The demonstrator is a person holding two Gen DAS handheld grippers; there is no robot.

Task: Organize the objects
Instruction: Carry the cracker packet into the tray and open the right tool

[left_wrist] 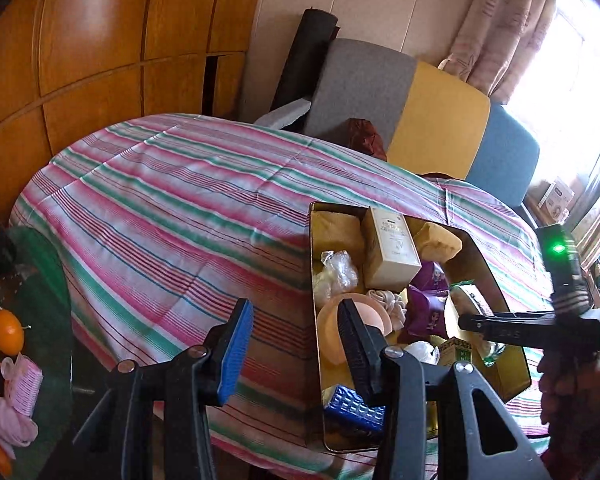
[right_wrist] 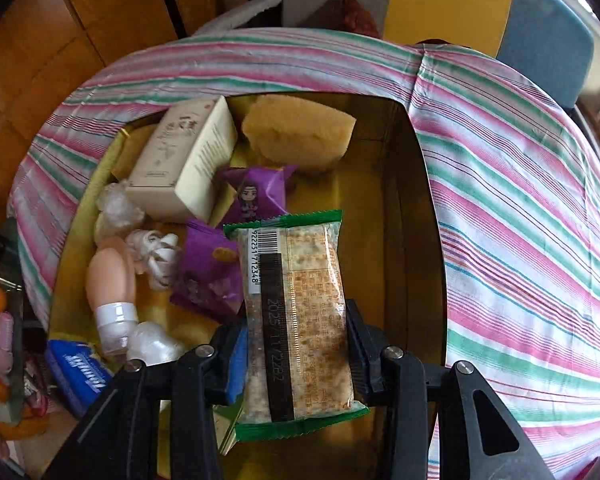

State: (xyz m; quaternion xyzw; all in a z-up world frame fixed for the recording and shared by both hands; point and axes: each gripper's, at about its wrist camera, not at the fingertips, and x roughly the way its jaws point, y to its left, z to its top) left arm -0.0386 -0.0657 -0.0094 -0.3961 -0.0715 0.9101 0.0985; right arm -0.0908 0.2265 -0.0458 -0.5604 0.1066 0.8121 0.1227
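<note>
Right gripper (right_wrist: 296, 354) clamped on one cracker pack (right_wrist: 296, 312) over the tin (right_wrist: 416, 184). Left gripper (left_wrist: 296, 344) apart, holding nothing. Two purple packets (right_wrist: 260, 196) inside, one box (right_wrist: 184, 156).

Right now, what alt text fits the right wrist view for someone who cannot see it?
The right gripper clamps a clear green-edged cracker packet above a gold tin on a striped tablecloth. The tin holds a cream box, yellow sponge and purple packets.
</note>
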